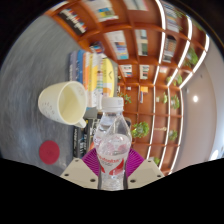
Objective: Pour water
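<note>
My gripper is shut on a clear plastic water bottle with a red-and-white label and a white cap. The purple pads press against both sides of the bottle's body. The bottle stands upright between the fingers, its cap pointing up. Just to the left of the bottle and a little higher sits a cream-coloured cup, tilted so its open mouth faces me. The cup's base and what it rests on are hard to make out.
Wooden shelving with books and small plants fills the background behind the bottle. A colourful box or poster stands behind the cup. A red round object lies low at the left on a grey surface.
</note>
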The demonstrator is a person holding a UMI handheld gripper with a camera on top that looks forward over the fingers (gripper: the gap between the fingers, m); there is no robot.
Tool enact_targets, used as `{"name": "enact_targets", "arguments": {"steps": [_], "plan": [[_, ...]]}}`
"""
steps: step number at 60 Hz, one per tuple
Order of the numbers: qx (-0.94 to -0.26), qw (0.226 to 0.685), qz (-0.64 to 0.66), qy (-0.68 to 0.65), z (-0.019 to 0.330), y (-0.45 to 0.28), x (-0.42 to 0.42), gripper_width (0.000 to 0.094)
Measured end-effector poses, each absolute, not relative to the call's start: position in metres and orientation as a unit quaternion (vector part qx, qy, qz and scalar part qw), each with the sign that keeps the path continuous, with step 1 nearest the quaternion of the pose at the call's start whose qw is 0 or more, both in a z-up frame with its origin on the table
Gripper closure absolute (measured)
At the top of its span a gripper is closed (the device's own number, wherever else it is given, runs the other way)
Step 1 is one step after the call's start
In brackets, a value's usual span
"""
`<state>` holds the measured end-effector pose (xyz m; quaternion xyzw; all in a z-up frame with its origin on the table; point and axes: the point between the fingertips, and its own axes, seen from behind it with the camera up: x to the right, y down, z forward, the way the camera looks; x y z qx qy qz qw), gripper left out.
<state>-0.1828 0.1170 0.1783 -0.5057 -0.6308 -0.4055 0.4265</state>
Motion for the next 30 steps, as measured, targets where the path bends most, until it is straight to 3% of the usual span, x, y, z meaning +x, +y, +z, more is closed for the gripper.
{"name": "enact_targets", "arguments": {"steps": [8,18,30], "plan": [[-0.629,0.492,-0.260,-0.543,0.176,0.100,-0.176,0.0597],[-0.689,0.569,-0.122,-0.432,0.182,0.101,-0.168,0.0597],[-0.758,0.590,0.031,-0.277,0.152,0.111,-0.152,0.0596]]}}
